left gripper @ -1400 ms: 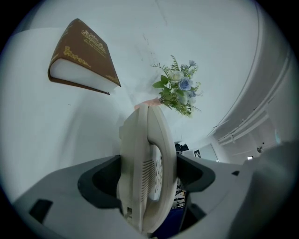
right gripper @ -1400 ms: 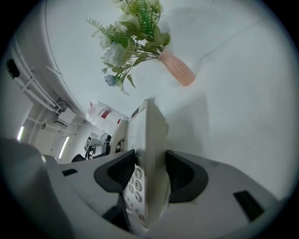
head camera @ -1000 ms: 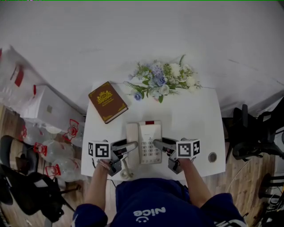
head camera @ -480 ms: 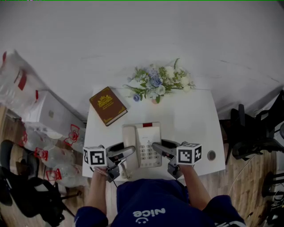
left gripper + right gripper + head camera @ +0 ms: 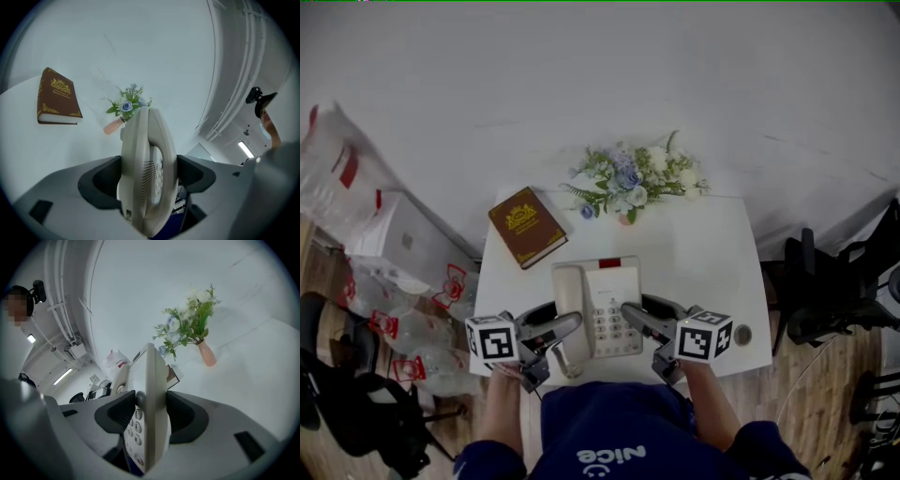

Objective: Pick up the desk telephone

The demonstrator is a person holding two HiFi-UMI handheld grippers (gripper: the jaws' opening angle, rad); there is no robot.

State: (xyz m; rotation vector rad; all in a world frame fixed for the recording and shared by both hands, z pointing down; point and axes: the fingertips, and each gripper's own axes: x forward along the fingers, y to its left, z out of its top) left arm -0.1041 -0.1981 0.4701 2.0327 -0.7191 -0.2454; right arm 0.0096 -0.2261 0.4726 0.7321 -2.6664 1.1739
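1. The desk telephone [image 5: 598,305] is cream, with a small red bit at its far edge. It is between the two grippers, over the near part of the white counter [image 5: 712,253].
2. The left gripper [image 5: 561,324] is closed tight on the phone's left side, where the handset [image 5: 154,178] lies.
3. The right gripper [image 5: 636,315] is closed tight on the phone's right side, next to the number buttons [image 5: 133,425].
4. It is hard to tell if the phone touches the counter.
5. A brown book [image 5: 528,226] lies at the far left corner of the counter, apart from the phone.
6. Blue and white flowers [image 5: 630,178] stand in a pink vase [image 5: 206,354] at the far edge, behind the phone.
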